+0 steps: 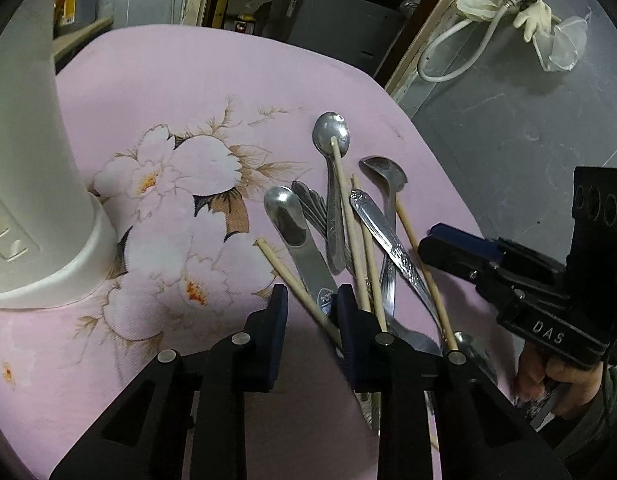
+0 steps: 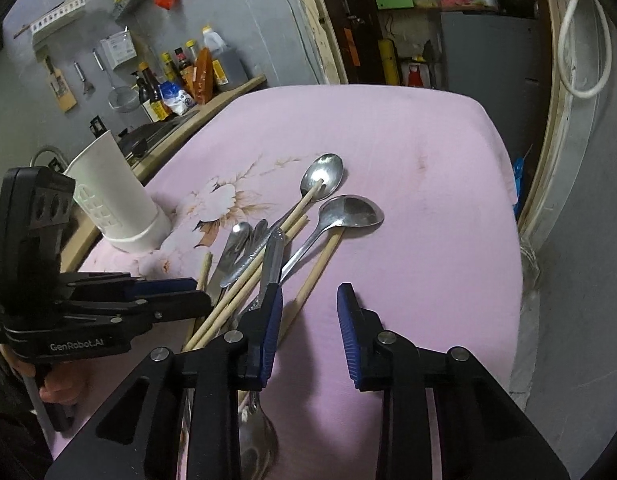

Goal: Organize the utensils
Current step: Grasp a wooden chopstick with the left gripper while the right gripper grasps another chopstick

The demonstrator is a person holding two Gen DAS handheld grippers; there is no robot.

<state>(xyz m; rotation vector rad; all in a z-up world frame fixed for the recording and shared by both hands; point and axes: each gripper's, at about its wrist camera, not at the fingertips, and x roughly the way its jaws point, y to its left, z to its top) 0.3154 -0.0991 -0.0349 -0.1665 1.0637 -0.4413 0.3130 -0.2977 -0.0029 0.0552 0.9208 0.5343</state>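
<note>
Both wrist views look steeply down, close; both show utensil pile [image 1: 348,232].

Left gripper [image 1: 311,300] tilted downward, jaws parted with a gap between its blue pads, right gripper [image 2: 309,300] likewise angled down and parted, a hand [image 1: 564,380] gripping its handle

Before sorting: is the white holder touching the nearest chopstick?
Apart. The left wrist view shows bare pink cloth between the white holder and the nearest chopstick.
</note>
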